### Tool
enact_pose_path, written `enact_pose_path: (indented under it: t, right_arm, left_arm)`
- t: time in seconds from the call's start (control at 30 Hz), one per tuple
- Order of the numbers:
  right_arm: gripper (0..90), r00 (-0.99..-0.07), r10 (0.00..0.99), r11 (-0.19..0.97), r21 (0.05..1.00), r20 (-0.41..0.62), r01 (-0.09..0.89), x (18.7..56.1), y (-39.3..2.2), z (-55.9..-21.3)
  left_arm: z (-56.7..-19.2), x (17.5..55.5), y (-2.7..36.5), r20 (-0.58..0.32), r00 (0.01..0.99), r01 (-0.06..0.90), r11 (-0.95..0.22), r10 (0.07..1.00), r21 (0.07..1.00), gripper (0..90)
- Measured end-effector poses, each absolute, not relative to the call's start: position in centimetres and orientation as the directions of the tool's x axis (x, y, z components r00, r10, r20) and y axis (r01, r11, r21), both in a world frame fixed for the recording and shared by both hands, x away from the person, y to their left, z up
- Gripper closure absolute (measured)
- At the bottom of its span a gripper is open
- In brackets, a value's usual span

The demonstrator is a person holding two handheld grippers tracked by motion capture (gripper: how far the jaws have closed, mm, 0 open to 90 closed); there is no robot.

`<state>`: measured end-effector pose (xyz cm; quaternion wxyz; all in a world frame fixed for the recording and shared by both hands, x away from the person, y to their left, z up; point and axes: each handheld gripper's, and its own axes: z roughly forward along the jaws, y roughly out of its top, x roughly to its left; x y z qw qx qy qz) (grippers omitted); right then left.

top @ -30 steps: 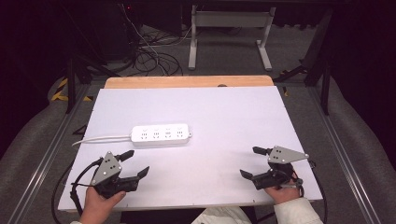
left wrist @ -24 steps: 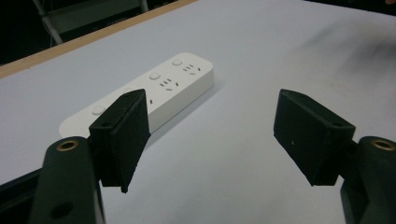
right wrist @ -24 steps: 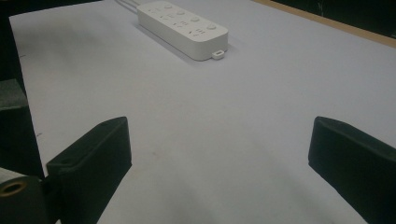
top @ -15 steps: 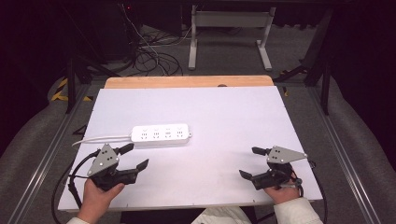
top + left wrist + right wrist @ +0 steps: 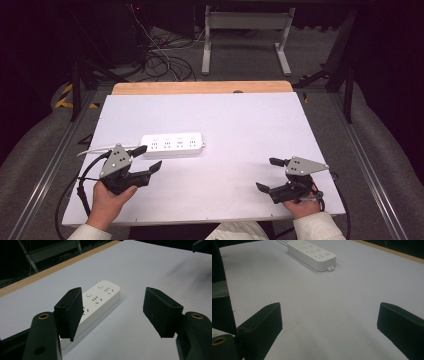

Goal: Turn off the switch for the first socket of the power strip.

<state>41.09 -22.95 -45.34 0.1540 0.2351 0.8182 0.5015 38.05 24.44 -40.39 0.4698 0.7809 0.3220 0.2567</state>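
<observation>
A dim room: grey floor [image 5: 240,60], tangled cables [image 5: 160,62], a white metal frame [image 5: 245,30] behind the table.

Both grippers are matte black, the left gripper [image 5: 145,164] and the right gripper [image 5: 267,175] each topped by a grey three-cornered plate dotted with small holes. Chunky rectangular pads [image 5: 160,310], brass-ringed screw holes behind them. Black cables trail off each; light sleeves at the wrists.

I see a white power strip [image 5: 172,144] with grey socket marks, pale lilac table [image 5: 240,120], tan wooden far edge, black-jawed grippers, grey plates
</observation>
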Motion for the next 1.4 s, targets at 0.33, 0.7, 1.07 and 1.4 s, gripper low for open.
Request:
enact_pose_path:
  t: [0.33,0.7,1.07,1.4]
  right_arm:
    - [6.5,-0.845,0.534,0.383,0.896,-0.015,0.227,41.1,-23.0,-45.3]
    - [6.9,-0.846,0.534,0.372,0.900,-0.008,0.226,41.0,-23.1,-45.3]
    - [6.9,-0.847,0.532,0.374,0.901,-0.014,0.220,41.0,-23.0,-45.3]
    - [6.9,-0.845,0.535,0.373,0.904,-0.026,0.208,40.9,-23.0,-45.2]
  left_arm:
    - [-39.9,39.3,24.4,0.113,0.646,0.275,-0.368,0.755,0.888,40.4]
    - [-39.8,40.0,24.9,0.071,0.620,0.333,-0.344,0.781,0.878,51.5]
    - [-39.3,41.7,24.7,0.068,0.626,0.385,-0.383,0.777,0.840,72.7]
    - [-39.2,43.4,24.0,0.104,0.593,0.417,-0.415,0.798,0.809,89.1]
